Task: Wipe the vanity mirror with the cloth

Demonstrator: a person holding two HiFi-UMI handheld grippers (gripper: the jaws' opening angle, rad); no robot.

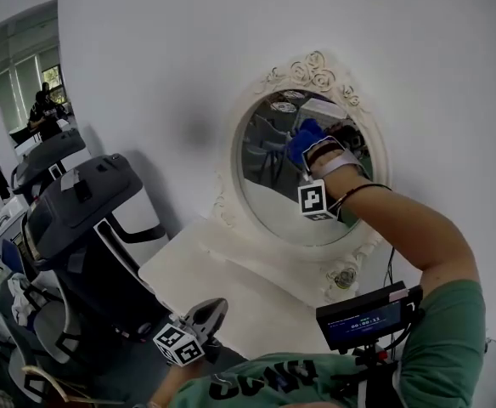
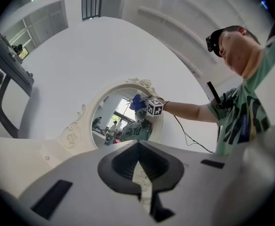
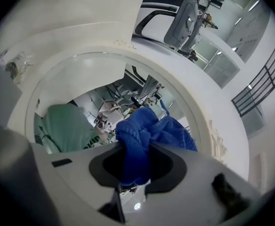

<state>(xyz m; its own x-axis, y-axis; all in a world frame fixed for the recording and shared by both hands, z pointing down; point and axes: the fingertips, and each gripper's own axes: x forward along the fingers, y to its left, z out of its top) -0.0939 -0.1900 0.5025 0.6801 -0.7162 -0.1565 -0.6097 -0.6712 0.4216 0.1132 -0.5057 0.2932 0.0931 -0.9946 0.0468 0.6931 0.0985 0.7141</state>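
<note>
The left gripper (image 1: 207, 313) is held low, below and left of the vanity mirror (image 1: 269, 211) and well apart from it. Its jaws are pressed together with nothing between them.

The right gripper (image 1: 314, 158) is raised to the upper right part of the mirror glass. Its jaws are clamped on a bunched fold of the blue cloth (image 3: 149, 133), which is held at the glass; contact cannot be confirmed.

Probable faults:
- The cloth may be pulled from the jaws if it is dragged hard.
- The glass may be struck by the jaw tips where little cloth protrudes.
- The mirror, which is not steadied, may be tipped by heavy pressure.
</note>
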